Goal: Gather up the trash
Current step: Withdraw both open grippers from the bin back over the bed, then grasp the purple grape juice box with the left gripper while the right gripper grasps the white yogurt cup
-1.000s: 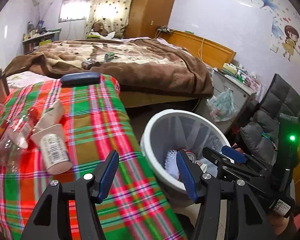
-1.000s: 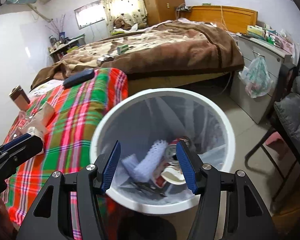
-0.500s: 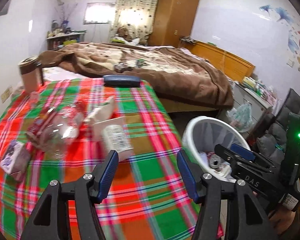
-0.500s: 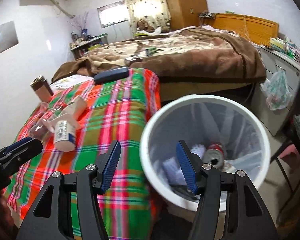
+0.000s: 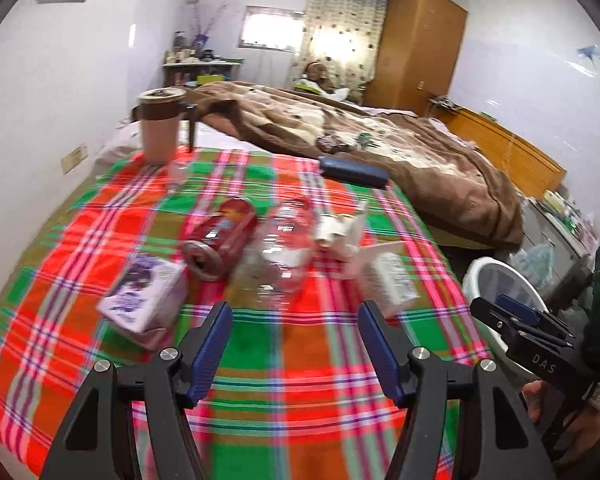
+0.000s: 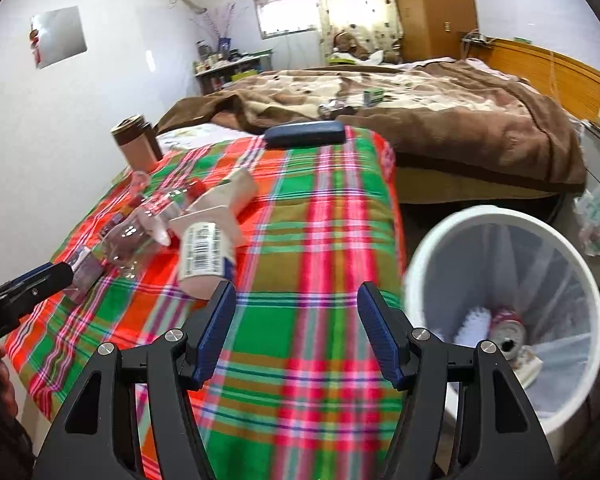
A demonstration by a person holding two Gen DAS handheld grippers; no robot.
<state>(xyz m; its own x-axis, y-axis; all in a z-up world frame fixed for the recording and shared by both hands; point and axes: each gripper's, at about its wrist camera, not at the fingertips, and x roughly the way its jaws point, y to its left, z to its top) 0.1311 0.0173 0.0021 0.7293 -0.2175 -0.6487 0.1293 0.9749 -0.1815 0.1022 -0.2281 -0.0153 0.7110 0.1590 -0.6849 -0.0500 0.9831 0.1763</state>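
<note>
Bedroom, plaid-covered surface point(image 5: 292, 364) | crushed red metal can point(image 5: 220, 242), clear plastic bottle point(image 5: 280, 256) lying on it | I read left gripper point(image 5: 294, 344) jaws just widening, empty | right gripper point(image 6: 296, 332) likewise | white plastic bin point(image 6: 508, 304) beside surface

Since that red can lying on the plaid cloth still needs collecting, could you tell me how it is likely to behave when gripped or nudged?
The red can lies on its side, so a nudge would probably roll it across the plaid cloth. Its opened end faces the camera; it is likely empty and light. Thin walls would probably dent under a firm squeeze, and the smooth surface may slip.
</note>
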